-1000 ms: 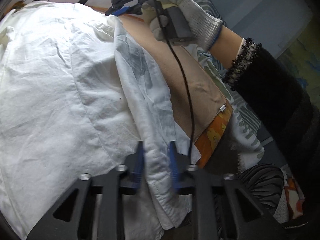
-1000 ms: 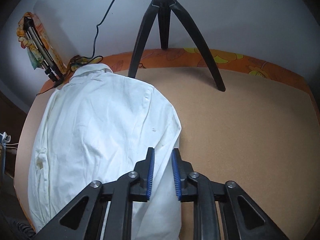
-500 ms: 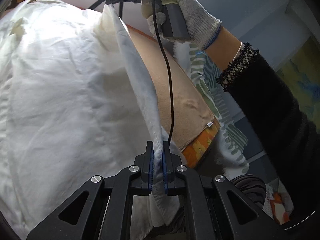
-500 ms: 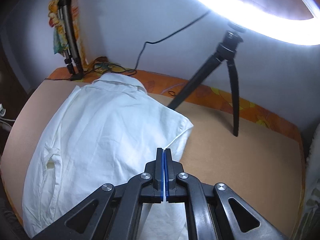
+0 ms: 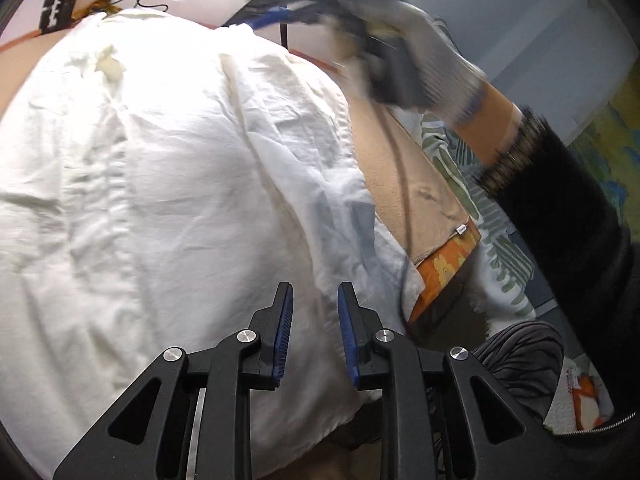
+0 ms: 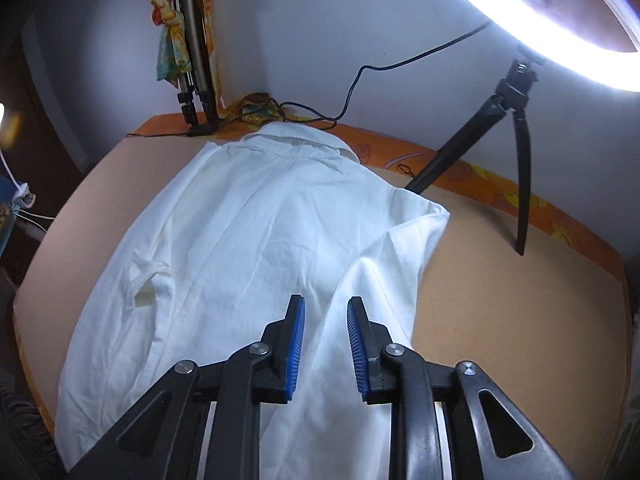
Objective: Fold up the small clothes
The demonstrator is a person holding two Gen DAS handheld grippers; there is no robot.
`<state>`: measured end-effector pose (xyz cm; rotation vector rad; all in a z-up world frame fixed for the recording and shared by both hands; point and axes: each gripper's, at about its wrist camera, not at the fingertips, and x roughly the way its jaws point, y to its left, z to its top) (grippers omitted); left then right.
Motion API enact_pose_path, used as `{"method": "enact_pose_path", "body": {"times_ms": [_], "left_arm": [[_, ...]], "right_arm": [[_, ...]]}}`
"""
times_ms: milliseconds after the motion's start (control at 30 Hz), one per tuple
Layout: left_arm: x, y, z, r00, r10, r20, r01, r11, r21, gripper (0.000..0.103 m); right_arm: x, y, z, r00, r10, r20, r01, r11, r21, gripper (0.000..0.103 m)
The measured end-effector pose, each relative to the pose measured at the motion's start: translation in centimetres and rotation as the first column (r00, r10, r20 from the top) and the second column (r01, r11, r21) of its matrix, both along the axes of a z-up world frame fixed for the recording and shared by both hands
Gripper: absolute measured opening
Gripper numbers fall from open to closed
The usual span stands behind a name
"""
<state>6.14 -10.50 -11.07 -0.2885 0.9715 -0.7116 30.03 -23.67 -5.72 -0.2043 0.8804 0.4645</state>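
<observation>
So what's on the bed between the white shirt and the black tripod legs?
Only bare tan bedcover lies between the shirt and the tripod, in the right wrist view.

No text, label, brand, number or sign can be read in either view. A small white tag (image 5: 461, 229) sits at the edge of the tan cover near the orange patterned border, but it is too small to show any lettering. The prints on the orange border and on the cloth hung by the wall are flower patterns, not writing.
</observation>
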Motion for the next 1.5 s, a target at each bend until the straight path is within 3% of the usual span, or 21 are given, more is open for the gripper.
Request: {"method": "enact_pose_path", "body": {"times_ms": [133,300,567,933,1200,1267,1333,1500], "left_arm": [[0.0,1.1,-0.1,1.0,0.005,0.002,-0.005,1.0,-0.003,0.021],[0.1,2.3,-0.2,1.0,0.001,-0.004,-0.001,1.0,-0.015,0.021],[0.2,2.6,0.4,1.0,-0.003,0.004,0.003,0.999,-0.037,0.021],[-0.9,1.3,0.9,0.999,-0.019,0.036,0.02,0.999,-0.026,0.021],[-2.4,2.8,1.5,0.997,0.007,0.075,-0.007,1.0,0.005,0.021],[-2.6,2.8,1.8,0.996,0.005,0.09,-0.006,1.0,0.01,0.021],[-2.5,2.2,2.0,0.994,-0.006,0.106,0.003,1.0,0.029,0.021],[-2.7,-0.1,3.0,0.988,-0.055,0.142,0.051,0.998,0.032,0.022]], "right_arm": [[-4.9,-3.7,-0.4,1.0,0.008,-0.021,-0.007,0.999,0.051,0.018],[-10.8,-6.4,-3.6,0.997,0.032,-0.066,-0.027,0.997,0.07,0.017],[-15.2,-5.6,-8.5,0.991,0.082,-0.105,-0.084,0.996,-0.014,0.016],[-17.4,-2.6,-6.6,0.975,0.205,-0.087,-0.192,0.972,0.137,0.016],[-17.3,0.0,-9.2,0.935,0.3,-0.191,-0.27,0.948,0.168,0.02],[-17.3,-0.7,-8.5,0.937,0.294,-0.189,-0.26,0.948,0.183,0.022],[-17.1,-2.4,-7.1,0.953,0.26,-0.157,-0.224,0.951,0.215,0.03],[-14.8,-7.6,-4.2,0.987,0.12,-0.11,-0.082,0.951,0.298,0.033]]}}
